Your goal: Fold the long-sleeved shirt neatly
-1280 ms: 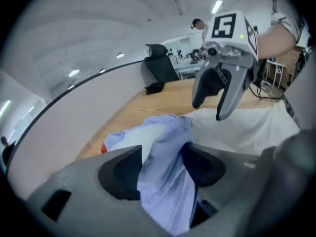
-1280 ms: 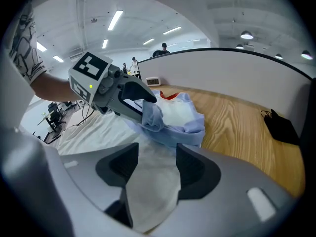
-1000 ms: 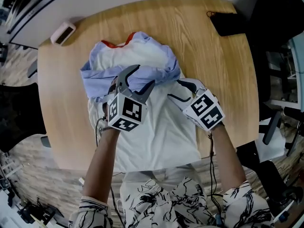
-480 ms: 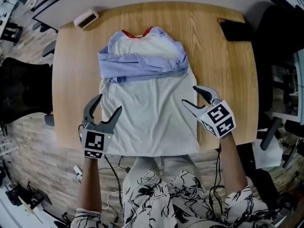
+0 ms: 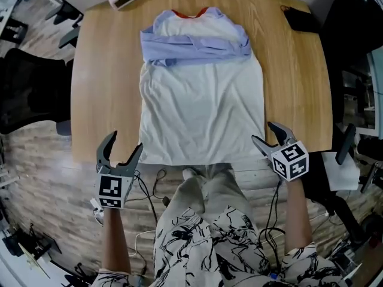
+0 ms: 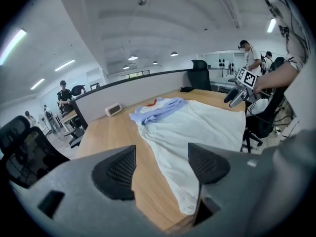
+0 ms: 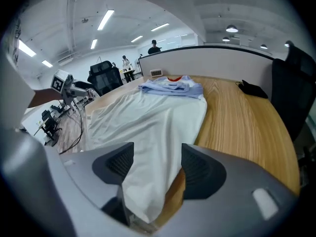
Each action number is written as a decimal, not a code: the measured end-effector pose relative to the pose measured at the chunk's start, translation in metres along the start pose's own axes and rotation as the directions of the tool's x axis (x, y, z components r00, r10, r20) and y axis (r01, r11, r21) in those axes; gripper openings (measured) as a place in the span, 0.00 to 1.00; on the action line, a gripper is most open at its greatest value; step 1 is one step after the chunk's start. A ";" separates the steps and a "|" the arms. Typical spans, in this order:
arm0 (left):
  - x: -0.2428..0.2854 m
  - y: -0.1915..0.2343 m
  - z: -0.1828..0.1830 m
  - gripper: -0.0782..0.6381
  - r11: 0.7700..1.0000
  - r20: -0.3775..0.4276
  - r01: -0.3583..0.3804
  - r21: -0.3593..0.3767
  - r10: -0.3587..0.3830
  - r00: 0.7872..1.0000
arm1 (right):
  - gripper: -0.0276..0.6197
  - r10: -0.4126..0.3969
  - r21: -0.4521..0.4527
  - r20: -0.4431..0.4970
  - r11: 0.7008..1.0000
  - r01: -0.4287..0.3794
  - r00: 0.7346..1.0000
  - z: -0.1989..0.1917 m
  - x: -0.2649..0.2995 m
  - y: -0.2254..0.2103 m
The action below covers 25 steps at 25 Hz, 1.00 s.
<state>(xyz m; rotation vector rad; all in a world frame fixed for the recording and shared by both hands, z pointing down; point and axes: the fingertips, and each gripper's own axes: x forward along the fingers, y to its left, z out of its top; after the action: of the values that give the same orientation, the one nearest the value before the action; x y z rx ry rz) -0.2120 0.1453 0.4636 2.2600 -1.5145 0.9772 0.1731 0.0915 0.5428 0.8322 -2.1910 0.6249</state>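
Off the near-left corner of the wooden table [image 5: 99, 88], the left gripper [image 5: 124, 144] hangs released. Its jaws have just been opening and grip nothing. Only its own view shows what the gap frames: bare table edge and the left corner of the hem [image 5: 185, 160], beyond the pads and untouched. That view also takes in a low partition [image 6: 148, 85] behind the table, ceiling lights [image 6: 132, 58] and distant people [image 6: 64, 95], none of which the head view shows. The head view alone gives the whole layout. The long-sleeved shirt [image 5: 200, 100] lies flat down the middle of the table, its long axis running straight away from the person. The red collar [image 5: 190, 12] is at the far edge, the hem is along the near edge, and the pale blue sleeves [image 5: 194, 45] are folded crosswise over the chest. At the hem's right corner sits the right gripper [image 5: 264, 133]. From above, its jaws merely meet the cloth's edge. Its own view shows them apart, having just been opening, with the white corner lying loose between the pads and not pinched.
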 end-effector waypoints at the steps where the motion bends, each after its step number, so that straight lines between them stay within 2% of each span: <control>1: -0.004 -0.004 -0.011 0.58 1.000 -0.004 0.009 -0.008 -0.009 1.000 | 0.53 -0.014 0.015 -0.003 1.000 0.014 1.000 -0.011 -0.004 0.005; 4: -0.009 -0.020 -0.052 0.58 0.999 -0.046 0.036 -0.006 -0.036 0.998 | 0.55 -0.056 0.042 -0.011 0.998 0.057 0.998 -0.042 -0.015 0.018; 9: -0.006 -0.044 -0.118 0.57 0.993 -0.111 0.101 -0.056 -0.107 0.988 | 0.58 -0.125 0.072 -0.012 0.989 0.126 0.992 -0.089 -0.023 0.029; 15: 0.006 -0.055 -0.148 0.55 0.985 -0.140 0.124 -0.123 -0.141 0.980 | 0.57 -0.141 0.131 0.016 0.982 0.138 0.990 -0.108 -0.016 0.021; 21: 0.016 -0.066 -0.153 0.52 0.973 -0.126 0.164 -0.160 -0.185 0.975 | 0.41 -0.167 0.118 0.026 0.980 0.163 0.986 -0.111 -0.021 0.013; 23: 0.016 -0.066 -0.153 0.48 0.974 -0.120 0.171 -0.152 -0.190 0.974 | 0.27 -0.186 0.118 0.033 0.976 0.181 0.982 -0.111 -0.021 0.008; 25: 0.016 -0.065 -0.153 0.45 0.974 -0.119 0.174 -0.144 -0.192 0.974 | 0.09 -0.202 0.120 0.043 0.973 0.196 0.978 -0.112 -0.021 0.002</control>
<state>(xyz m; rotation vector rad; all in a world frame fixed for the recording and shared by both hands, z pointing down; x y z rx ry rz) -0.2104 0.2444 0.5981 2.1509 -1.2521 0.9237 0.2324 0.1721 0.5983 1.1268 -2.1012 0.6393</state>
